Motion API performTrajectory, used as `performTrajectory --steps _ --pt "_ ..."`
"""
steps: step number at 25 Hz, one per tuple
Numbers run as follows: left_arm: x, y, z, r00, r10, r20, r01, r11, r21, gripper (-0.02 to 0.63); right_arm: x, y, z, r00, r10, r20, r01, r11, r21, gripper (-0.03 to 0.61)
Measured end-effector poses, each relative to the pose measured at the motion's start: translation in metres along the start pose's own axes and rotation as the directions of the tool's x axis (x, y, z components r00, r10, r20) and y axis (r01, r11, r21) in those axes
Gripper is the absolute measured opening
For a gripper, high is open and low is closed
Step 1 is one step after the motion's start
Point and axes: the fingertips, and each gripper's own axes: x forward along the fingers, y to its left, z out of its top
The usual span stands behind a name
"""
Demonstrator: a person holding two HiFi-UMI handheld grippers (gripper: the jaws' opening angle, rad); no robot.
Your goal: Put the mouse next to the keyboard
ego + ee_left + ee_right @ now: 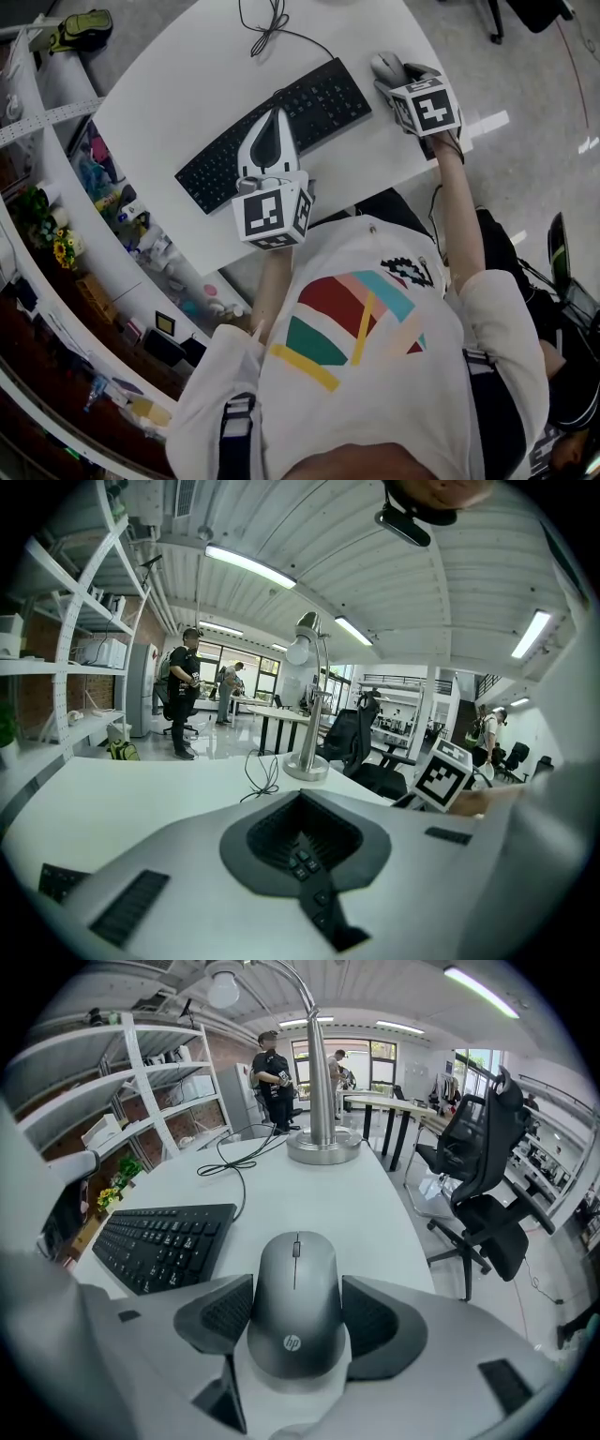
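A grey mouse (294, 1283) rests on the white table (178, 84), just right of the black keyboard (330, 94), with a narrow strip of table between them. My right gripper (298, 1326) is shut on the mouse, its dark pads (223, 1312) pressed against both sides. From the head view the mouse (385, 64) pokes out beyond the right gripper (396, 84) near the table's right edge. Over the keyboard's middle hovers my left gripper (273, 120), shut with nothing in it. In the left gripper view the left gripper (302, 808) has its jaws closed, with a few keys showing below them.
A desk lamp's round base (323, 1147) stands at the far end of the table, and a black cable (234, 1162) loops from it toward the keyboard (164, 1241). White shelving (37, 141) runs along the left. An office chair (478, 1166) stands off the right edge. People (272, 1072) are far behind.
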Motion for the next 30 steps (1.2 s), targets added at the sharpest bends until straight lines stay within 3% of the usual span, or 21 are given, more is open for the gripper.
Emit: performTrajectory --steps 7,15,20,23,24,27,30 --pt "-0.013 0.007 -0.002 1.000 0.019 0.010 -0.019 1.000 -0.002 0.041 -0.001 0.004 0.001 1.000 -0.008 0.028 0.010 0.998 -0.058 0.302" --pt "-0.023 0.016 0.005 0.999 0.035 0.040 -0.034 0.999 -0.008 0.041 -0.025 0.013 0.031 0.989 -0.025 0.147 0.034 0.998 -0.052 0.302" --pt "-0.033 0.025 0.012 0.996 0.052 0.071 -0.051 0.999 -0.013 0.041 -0.057 0.051 0.082 0.958 0.058 0.280 -0.035 0.996 -0.084 0.302" --pt "-0.046 0.036 0.020 0.992 0.080 0.101 -0.078 0.997 -0.023 0.041 -0.079 0.093 0.107 0.935 0.173 0.310 -0.139 0.982 -0.129 0.301" --pt "-0.051 0.040 0.023 0.989 0.091 0.114 -0.088 0.996 -0.028 0.041 -0.087 0.108 0.115 0.921 0.206 0.330 -0.169 0.976 -0.137 0.275" --pt "-0.064 0.052 0.037 0.979 0.119 0.165 -0.116 0.993 -0.032 0.041 -0.109 0.145 0.141 0.870 0.243 0.430 -0.186 0.967 -0.172 0.052" --pt "-0.078 0.062 0.055 0.963 0.145 0.226 -0.144 0.989 -0.018 0.041 -0.123 0.184 0.160 0.815 0.324 0.481 -0.246 0.944 -0.219 0.012"
